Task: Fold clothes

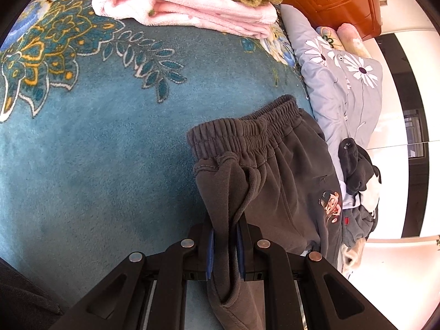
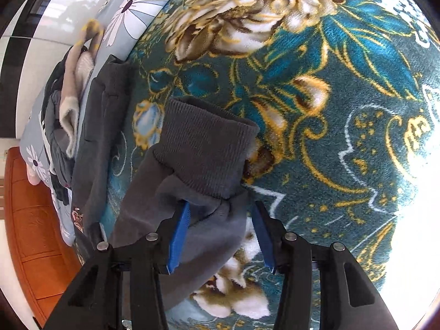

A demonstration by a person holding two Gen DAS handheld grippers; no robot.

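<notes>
Holding: left tongs [image 1: 225, 247] pinch the grey pants [image 1: 275, 170] near the waistband.
Right tongs [image 2: 220, 236]: spread wide, pant cuff [image 2: 203, 145] lying between them on the blanket [image 2: 343, 137].

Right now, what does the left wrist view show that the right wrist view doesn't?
Left wrist only: the left gripper shut on the dark grey pants near their elastic waistband, and a folded pink and olive stack.
Right wrist only: the right gripper open around the ribbed cuff.
Both: teal floral blanket, daisy quilt.
</notes>
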